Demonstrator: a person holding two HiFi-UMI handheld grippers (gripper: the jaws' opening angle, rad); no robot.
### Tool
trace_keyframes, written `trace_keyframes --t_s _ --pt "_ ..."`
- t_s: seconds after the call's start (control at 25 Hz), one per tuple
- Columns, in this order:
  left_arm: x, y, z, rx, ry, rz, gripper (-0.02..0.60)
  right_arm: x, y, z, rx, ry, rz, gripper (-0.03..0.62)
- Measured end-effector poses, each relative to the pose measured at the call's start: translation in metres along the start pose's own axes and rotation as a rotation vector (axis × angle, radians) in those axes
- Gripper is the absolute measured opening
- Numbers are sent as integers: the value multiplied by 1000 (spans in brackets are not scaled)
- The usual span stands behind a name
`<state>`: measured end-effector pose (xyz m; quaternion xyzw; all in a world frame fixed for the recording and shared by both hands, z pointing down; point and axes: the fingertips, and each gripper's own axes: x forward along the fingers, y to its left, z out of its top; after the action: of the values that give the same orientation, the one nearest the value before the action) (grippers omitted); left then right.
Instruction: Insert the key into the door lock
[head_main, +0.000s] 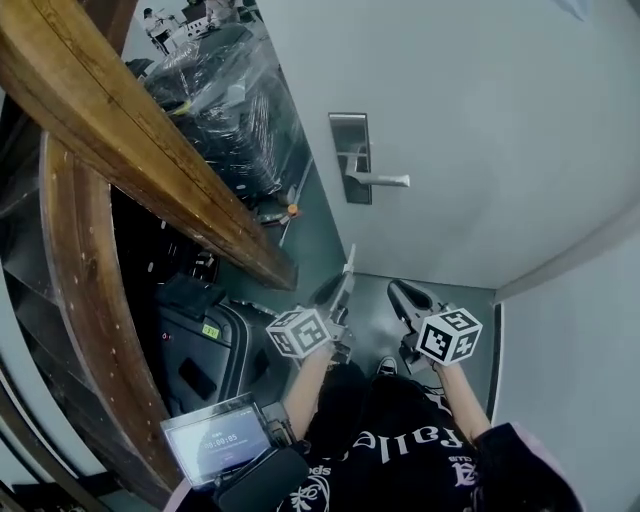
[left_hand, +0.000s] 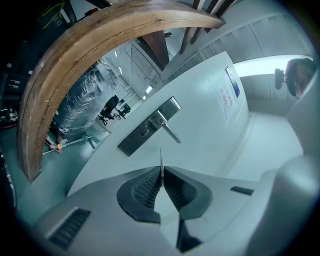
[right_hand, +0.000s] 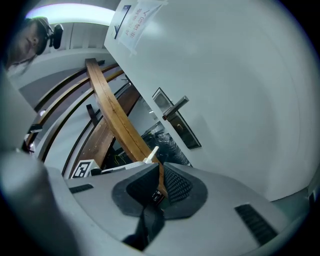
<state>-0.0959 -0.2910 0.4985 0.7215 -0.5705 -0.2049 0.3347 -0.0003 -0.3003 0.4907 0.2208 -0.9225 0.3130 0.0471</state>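
Note:
A steel lock plate (head_main: 351, 158) with a lever handle (head_main: 385, 181) sits on the pale door ahead. In the left gripper view the plate (left_hand: 150, 126) shows its keyhole (left_hand: 144, 132) below the handle. My left gripper (head_main: 342, 290) is shut on a thin key (left_hand: 161, 157), seen edge-on and sticking up from the pads toward the plate, well short of the door. To its right my right gripper (head_main: 398, 292) is held at about the same height, its jaws closed with nothing between them. The right gripper view shows the plate (right_hand: 177, 122) off to the upper right.
A curved wooden handrail (head_main: 130, 140) runs down the left. Plastic-wrapped goods (head_main: 230, 100) stand beyond it. A paper notice (left_hand: 227, 95) hangs on the door. A wall (head_main: 580, 330) closes the right side. A small screen device (head_main: 215, 437) sits near my body.

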Motion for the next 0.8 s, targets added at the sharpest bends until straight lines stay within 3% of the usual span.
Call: trace_keyframes --t_s 0.28,0.44,0.8 --pt "42 17 28 -54 18 -42 25 22 2 8 -15 -19 -22 37" --pt "62 23 38 -131 41 -98 25 43 10 15 -52 -33 -38 37" --pt "102 45 68 -260 49 -150 25 82 29 17 -143 -16 -78 37"
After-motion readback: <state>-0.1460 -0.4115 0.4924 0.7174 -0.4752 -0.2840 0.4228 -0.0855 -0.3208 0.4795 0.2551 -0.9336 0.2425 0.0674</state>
